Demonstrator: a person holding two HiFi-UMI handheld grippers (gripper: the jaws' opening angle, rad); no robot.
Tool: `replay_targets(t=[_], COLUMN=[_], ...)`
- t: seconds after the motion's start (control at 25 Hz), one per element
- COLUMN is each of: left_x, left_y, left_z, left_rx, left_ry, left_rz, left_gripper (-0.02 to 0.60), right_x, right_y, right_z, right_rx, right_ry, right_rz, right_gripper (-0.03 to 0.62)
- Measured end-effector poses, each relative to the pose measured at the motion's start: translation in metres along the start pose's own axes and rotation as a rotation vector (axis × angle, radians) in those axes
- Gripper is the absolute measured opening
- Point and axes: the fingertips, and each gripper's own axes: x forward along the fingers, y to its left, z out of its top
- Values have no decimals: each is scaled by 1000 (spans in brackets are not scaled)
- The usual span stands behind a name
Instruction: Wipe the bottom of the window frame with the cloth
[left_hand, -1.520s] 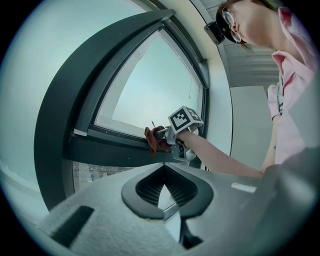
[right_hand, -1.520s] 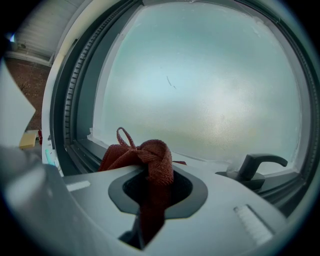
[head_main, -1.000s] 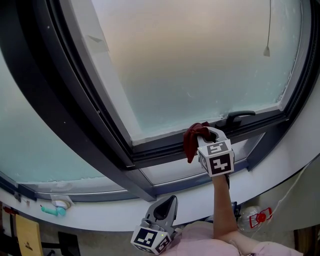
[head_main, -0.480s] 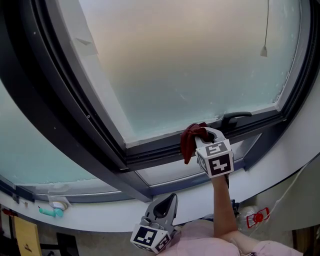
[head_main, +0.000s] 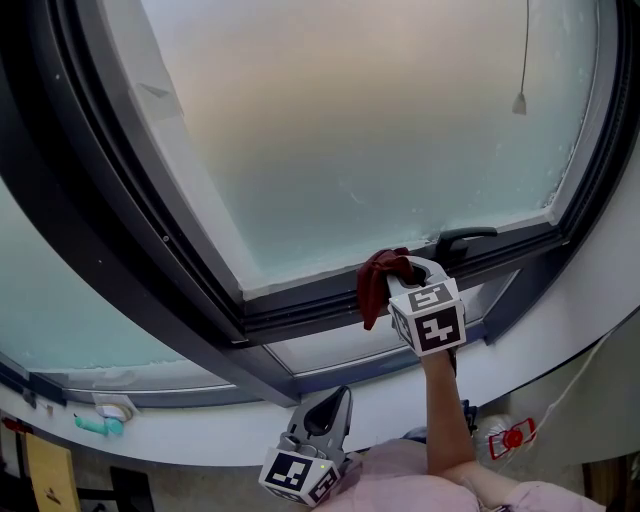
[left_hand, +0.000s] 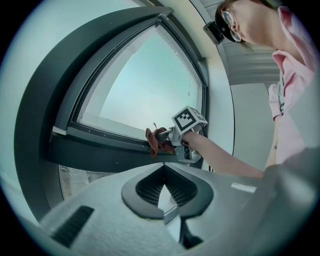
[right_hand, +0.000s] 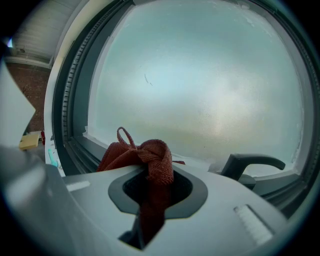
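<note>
The rust-red woven cloth sits bunched just right of centre in the head view, pressed against the bottom rail of the dark grey window frame, below the frosted glass pane. The right gripper has its jaws closed on the cloth, a fold of which hangs down between them. A black window handle lies just right of the cloth on the same rail. The left gripper hangs at the bottom centre, under the white curved sill, well apart from the frame, its jaws drawn together on nothing.
</note>
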Motion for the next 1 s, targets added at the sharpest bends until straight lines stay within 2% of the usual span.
replay_targets(t=[0.64, 1.0], left_x=[28, 40], left_y=[-20, -29], left_z=[-3, -3], left_rx=[10, 11], left_ry=[17, 26], left_rz=[-24, -46], left_gripper=[-3, -3], right_x=[-5, -6], right_y=[-13, -12], right_z=[-3, -3], right_rx=[-15, -45], right_ry=[-12, -14], right_rz=[52, 46], right_gripper=[52, 52])
